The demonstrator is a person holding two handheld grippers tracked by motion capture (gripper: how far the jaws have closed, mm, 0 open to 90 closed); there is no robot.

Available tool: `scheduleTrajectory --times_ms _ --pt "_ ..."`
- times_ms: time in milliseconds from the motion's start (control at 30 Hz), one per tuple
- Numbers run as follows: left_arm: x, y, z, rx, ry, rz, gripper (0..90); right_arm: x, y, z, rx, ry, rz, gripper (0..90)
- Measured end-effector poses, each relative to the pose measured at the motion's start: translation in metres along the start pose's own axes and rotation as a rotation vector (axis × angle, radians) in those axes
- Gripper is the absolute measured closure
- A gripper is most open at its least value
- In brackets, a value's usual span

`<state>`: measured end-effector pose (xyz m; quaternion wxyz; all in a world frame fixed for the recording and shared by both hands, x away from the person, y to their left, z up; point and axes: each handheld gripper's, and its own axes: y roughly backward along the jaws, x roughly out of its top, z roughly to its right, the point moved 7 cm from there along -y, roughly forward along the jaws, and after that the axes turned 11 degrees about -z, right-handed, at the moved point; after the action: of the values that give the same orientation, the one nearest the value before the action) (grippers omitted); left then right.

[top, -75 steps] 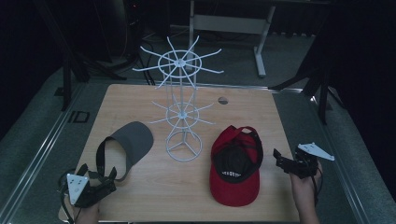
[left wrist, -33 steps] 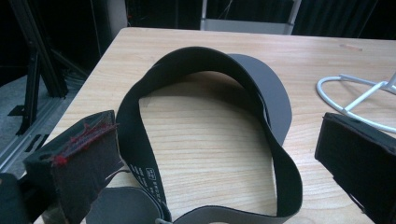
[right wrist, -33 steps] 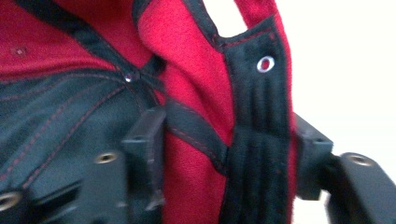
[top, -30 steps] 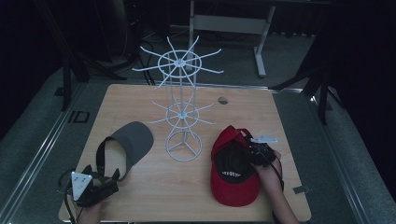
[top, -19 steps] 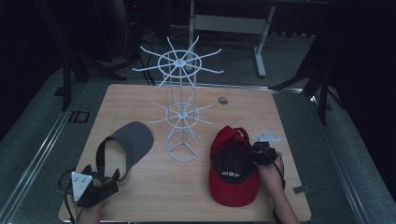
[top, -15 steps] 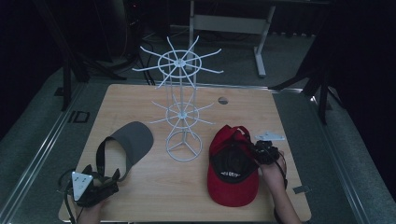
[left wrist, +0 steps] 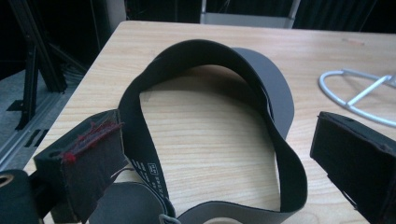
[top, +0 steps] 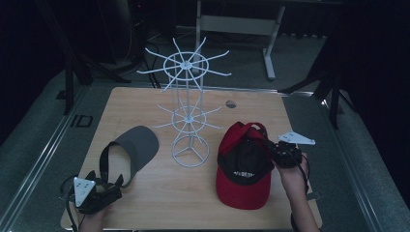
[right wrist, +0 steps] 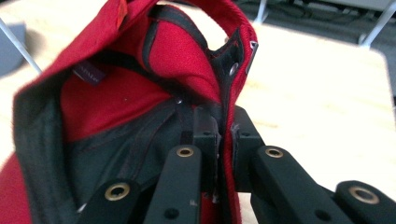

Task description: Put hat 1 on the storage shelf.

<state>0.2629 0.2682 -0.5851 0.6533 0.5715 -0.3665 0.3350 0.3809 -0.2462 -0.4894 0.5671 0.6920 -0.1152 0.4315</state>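
A red cap point(top: 241, 179) lies upside down at the right of the wooden table point(top: 135, 101), its brim toward me. My right gripper point(top: 271, 146) is shut on the cap's back rim point(right wrist: 229, 84) beside the strap opening, and that edge is raised off the table. In the right gripper view the jaws meet on the red fabric at my right gripper point(right wrist: 225, 135). A grey visor point(top: 138, 145) lies at the left. My left gripper point(top: 104, 178) is open at the near end of its black band point(left wrist: 149, 154). The jaws stand wide apart, one on each side of the band loop.
A tall white wire rack point(top: 188, 116) with spoked arms stands mid-table between visor and cap; its base ring point(left wrist: 327, 91) lies just right of the visor. A small dark round hole point(top: 231, 103) sits behind the cap. Metal frames and floor surround the table.
My right gripper came in from the right edge to the cap, shut on its back rim and lifted that edge. The left gripper has stayed by the visor.
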Motion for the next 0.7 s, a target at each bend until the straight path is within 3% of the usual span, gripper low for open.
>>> scheduleTrajectory --times_ms 200,300,467,500,567,700 --pt "0.000 0.000 0.001 -0.029 0.022 -0.010 2.9 0.017 0.027 -0.004 0.012 -0.004 0.079 84.4" --pt "-0.001 0.000 0.001 -0.024 0.014 -0.028 2.8 0.024 0.040 -0.007 0.007 0.003 0.107 84.4" --pt "0.000 0.000 0.002 -0.054 0.012 -0.023 2.8 0.035 0.057 -0.012 0.017 0.021 0.146 84.3" --pt "0.000 -0.001 0.006 -0.093 -0.009 -0.027 2.8 0.040 0.062 -0.014 0.017 0.036 0.154 84.4" --pt "0.000 -0.001 0.010 -0.149 -0.003 -0.043 2.8 0.044 0.067 -0.014 0.025 0.036 0.166 84.4" --pt "0.002 0.003 0.018 -0.183 -0.026 -0.032 2.8 0.049 0.076 -0.013 0.023 0.030 0.192 84.3"
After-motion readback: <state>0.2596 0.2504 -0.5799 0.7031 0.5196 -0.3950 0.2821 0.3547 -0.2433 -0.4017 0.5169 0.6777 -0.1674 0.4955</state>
